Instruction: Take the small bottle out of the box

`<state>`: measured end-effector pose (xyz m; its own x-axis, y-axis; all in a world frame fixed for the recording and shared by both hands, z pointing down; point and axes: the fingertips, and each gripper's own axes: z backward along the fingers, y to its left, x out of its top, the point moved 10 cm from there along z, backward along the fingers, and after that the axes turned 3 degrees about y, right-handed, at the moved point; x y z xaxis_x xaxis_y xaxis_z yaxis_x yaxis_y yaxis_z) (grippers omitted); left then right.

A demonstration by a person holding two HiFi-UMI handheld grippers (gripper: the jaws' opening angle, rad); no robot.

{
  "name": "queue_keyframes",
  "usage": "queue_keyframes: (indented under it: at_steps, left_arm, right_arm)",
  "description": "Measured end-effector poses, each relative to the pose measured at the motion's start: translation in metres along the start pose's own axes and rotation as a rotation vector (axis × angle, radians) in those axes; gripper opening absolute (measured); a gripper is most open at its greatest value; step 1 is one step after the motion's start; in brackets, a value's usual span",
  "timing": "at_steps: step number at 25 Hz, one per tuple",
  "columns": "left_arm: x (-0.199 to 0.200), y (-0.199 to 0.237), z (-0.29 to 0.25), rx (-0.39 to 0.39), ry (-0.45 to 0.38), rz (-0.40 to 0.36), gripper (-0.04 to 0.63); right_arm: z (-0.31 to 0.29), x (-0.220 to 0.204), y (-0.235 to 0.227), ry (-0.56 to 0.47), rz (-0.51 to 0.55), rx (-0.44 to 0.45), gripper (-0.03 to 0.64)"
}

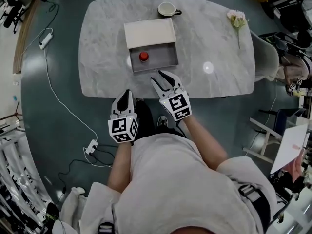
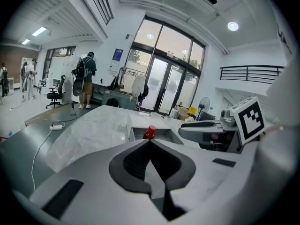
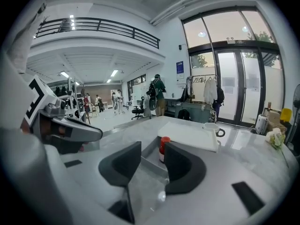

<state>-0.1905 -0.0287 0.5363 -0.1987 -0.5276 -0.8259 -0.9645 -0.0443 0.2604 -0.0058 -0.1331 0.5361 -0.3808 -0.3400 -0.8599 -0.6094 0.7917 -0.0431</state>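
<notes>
The small bottle [image 1: 144, 56] stands in the open lower half of the box [image 1: 173, 57], upper centre, clear of its walls. The right gripper [image 1: 159, 77], jaws apart and empty, sits just below the box's near wall. The left gripper [image 1: 127, 92], jaws together and empty, hangs at the table's [image 1: 107, 48] lower edge.

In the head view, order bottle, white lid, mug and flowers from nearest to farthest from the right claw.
From the right claw:
1. bottle, inside the box.
2. white lid, behind it.
3. mug, far edge.
4. flowers, far right.
</notes>
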Motion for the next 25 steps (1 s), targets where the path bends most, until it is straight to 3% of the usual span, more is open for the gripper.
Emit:
queue_keyframes:
  at_steps: [14, 25]
  left_arm:
    - [0.01, 0.044, -0.03, 0.006, 0.038, 0.022, 0.023]
    - [0.03, 0.084, -0.057, -0.035, 0.072, 0.007, 0.023]
  right_arm:
    - [-0.056, 0.011, -0.007, 0.043, -0.015, 0.0, 0.164]
    - [-0.101, 0.017, -0.015, 0.095, -0.046, -0.068, 0.182]
